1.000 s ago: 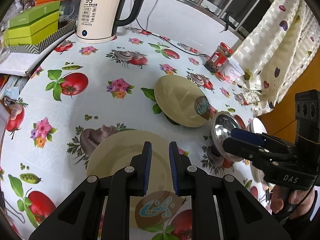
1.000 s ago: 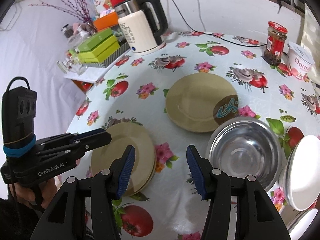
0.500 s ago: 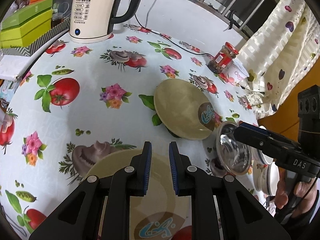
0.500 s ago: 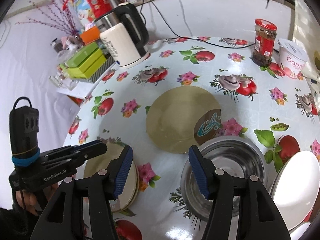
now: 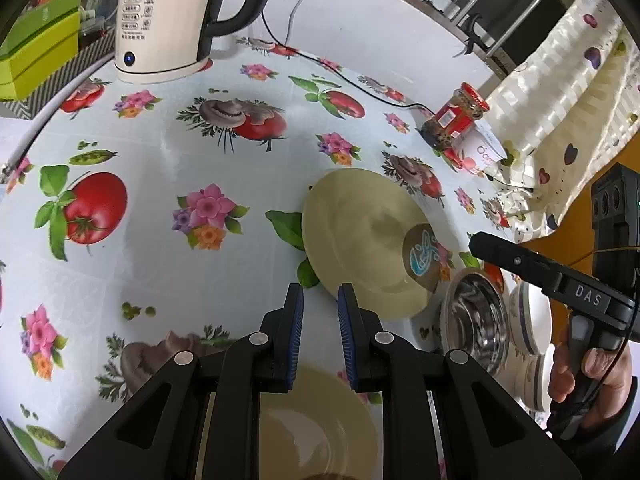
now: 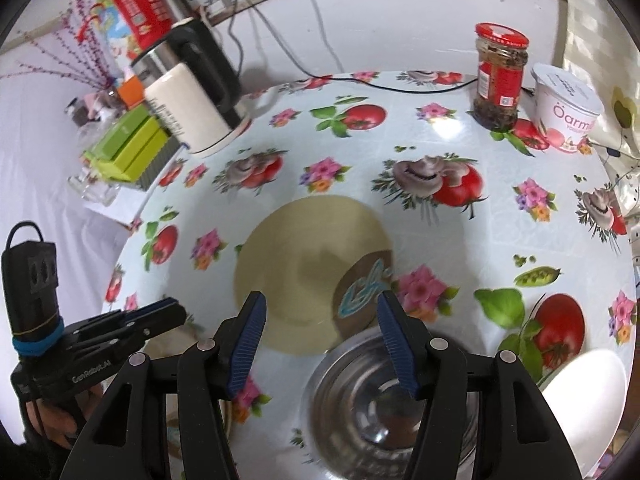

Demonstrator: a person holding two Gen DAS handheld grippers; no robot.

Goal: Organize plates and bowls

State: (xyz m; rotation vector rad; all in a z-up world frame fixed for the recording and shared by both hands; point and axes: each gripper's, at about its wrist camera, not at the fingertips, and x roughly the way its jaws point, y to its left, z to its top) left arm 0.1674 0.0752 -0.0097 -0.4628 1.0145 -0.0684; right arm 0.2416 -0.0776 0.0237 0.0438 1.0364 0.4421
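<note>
Left wrist view: I see my left gripper (image 5: 320,304) with its jaws narrow and nothing between them, hanging over the bench (image 5: 160,272) between two plates.
Near plate: a beige plate (image 5: 320,432) lies under my left gripper's body at the bottom edge, partly hidden.
Far plate: a second beige plate (image 5: 360,240) with a blue-and-brown mark lies flat just beyond the left jaws.
Right wrist view: my right gripper (image 6: 320,320) has its jaws about half open and empty, over the far plate's near rim and the steel bowl's far rim.
Steel bowl: the steel bowl (image 6: 380,408) sits upright, its rim touching or just beside the far plate; I cannot tell which.
White bowls: stacked white bowls (image 5: 528,320) stand just right of the steel bowl.
Back of bench: kettle (image 5: 160,20), red-lidded jar (image 6: 498,80) and yogurt tub (image 6: 568,108).
Hand: a hand (image 5: 580,368) grips the right gripper's handle.
</note>
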